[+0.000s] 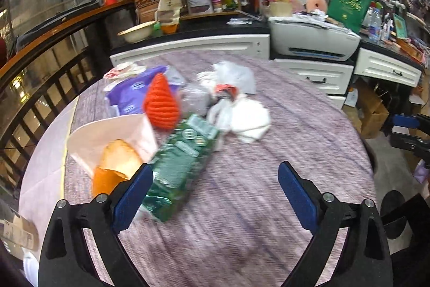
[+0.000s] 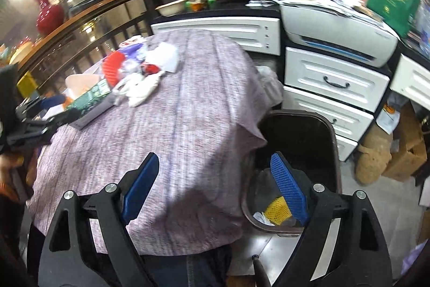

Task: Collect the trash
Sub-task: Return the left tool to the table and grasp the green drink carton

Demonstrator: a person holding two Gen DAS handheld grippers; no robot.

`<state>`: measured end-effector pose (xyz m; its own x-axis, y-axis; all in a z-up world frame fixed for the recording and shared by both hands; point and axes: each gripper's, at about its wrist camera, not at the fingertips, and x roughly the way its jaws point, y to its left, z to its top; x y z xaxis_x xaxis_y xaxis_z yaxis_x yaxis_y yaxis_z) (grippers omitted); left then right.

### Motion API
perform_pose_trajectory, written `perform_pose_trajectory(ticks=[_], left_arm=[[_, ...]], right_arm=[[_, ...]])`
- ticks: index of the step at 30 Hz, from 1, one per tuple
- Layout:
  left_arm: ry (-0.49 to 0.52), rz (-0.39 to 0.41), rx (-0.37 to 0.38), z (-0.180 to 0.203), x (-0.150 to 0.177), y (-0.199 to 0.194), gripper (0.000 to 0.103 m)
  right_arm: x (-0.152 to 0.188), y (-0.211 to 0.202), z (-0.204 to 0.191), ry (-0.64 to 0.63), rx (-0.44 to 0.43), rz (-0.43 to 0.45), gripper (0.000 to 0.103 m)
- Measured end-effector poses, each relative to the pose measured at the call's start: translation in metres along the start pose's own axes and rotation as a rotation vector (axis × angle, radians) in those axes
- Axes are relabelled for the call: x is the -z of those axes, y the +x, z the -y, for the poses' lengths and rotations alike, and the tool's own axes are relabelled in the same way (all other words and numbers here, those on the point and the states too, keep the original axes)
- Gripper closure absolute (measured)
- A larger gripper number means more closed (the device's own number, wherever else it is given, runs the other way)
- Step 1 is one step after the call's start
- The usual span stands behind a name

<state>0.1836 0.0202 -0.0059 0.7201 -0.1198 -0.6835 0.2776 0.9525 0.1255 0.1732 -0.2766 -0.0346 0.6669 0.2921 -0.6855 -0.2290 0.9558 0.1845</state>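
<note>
Left tongs (image 1: 215,190): nearest the lens in the left wrist view, blue pads standing wide apart with nothing between them, hanging over the mauve cloth of the bench (image 1: 268,206); no earlier picture to compare.
Green packet (image 1: 181,162): lower left of centre, its near end just beside the left pad; long axis runs from bottom left up toward the middle of the frame, so it lies slightly left of the gap, not in it.
Other trash, left view: an orange ribbed foam piece (image 1: 160,105) just above the packet, white crumpled wrappers (image 1: 248,119) right of centre, a purple bag (image 1: 131,97) upper left, and a white paper bag (image 1: 118,132) with a bun (image 1: 121,158) at left.
Right tongs (image 2: 215,190): nearest in the right wrist view, pads likewise spread and empty, straddling the bench edge and the bin.
Bin (image 2: 330,131): lower right of that frame, dark, standing on the floor just beside the bench; yellow netting (image 2: 276,207) and some scraps lie in its bottom.
Trash pile, right view: far off in the upper left of the frame, well apart from the right tongs.
Deciding relation: the left hand is plainly the nearer one to the pile, and the green packet is its closest piece. To take it, I judge, the tongs need to shift left and turn across the packet's long axis.
</note>
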Motion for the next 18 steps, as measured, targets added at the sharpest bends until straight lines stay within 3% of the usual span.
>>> perform_pose_trajectory(ticks=[11, 18], left_arm=[[0.223, -0.184, -0.015, -0.022, -0.013, 0.053, 0.025], [0.272, -0.293, -0.019, -0.023, -0.008, 0.079, 0.040]], right_arm=[[0.004, 0.012, -0.023, -0.048, -0.031, -0.046, 0.019], [0.005, 0.020, -0.019, -0.024, -0.035, -0.075, 0.019]])
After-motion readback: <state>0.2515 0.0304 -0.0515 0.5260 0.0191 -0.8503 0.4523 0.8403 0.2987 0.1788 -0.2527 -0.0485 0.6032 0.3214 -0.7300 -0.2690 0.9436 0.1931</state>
